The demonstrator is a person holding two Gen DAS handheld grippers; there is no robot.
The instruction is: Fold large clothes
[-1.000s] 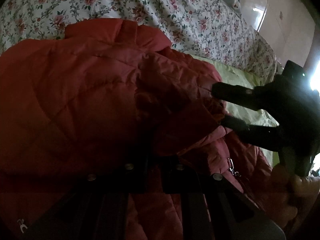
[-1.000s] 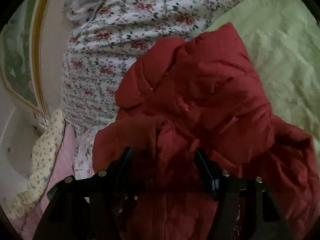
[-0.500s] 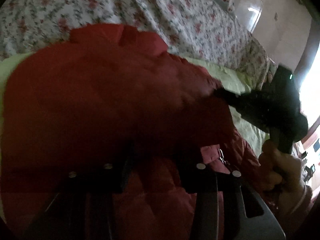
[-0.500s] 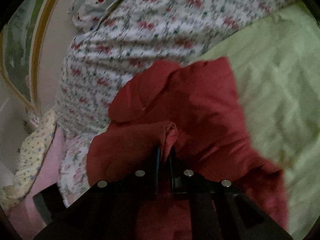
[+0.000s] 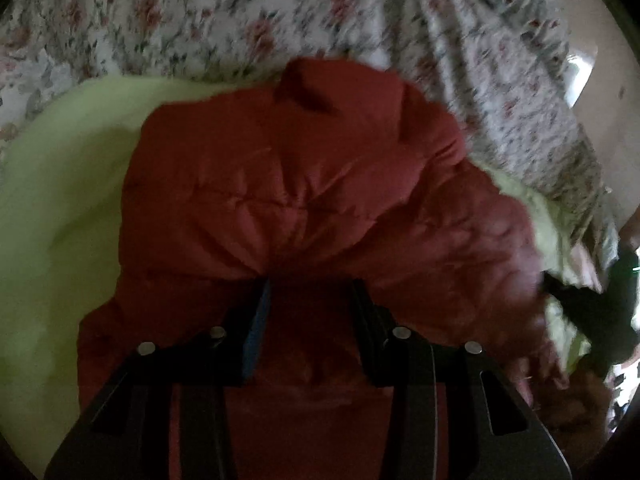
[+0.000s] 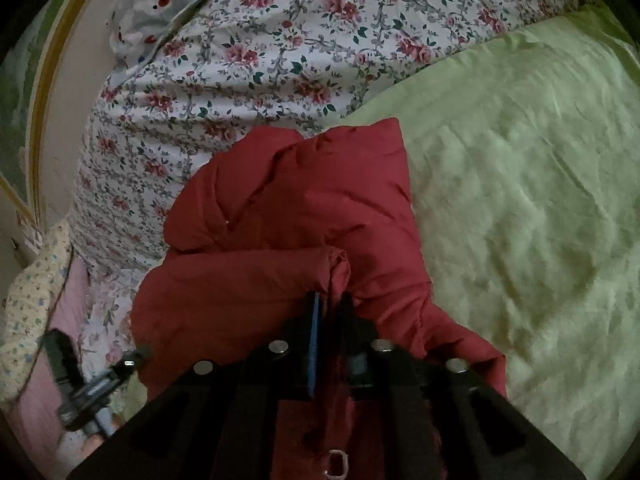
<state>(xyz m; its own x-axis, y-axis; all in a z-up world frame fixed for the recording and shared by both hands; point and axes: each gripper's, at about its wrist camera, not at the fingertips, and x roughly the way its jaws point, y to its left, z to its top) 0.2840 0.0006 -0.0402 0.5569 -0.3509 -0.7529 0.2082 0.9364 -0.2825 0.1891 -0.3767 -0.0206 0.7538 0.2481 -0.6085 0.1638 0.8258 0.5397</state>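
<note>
While red jacket [image 6: 288,216] lies on green sheet [image 6: 520,200], right gripper [image 6: 330,308] fingers pinch its fold; left gripper [image 5: 308,292] fingers spread, empty.

Dim indoor light in both views. Left wrist view is smeared by motion blur, worst on the floral sheet [image 5: 280,28]; glare is seen at the right edge. Right wrist view is sharper. Fisheye bending and dark vignette are seen at the edges.

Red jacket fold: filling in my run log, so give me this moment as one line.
item: red jacket on green sheet | right hand-held gripper: shut on jacket edge | left hand-held gripper: open, straddling fabric
</note>
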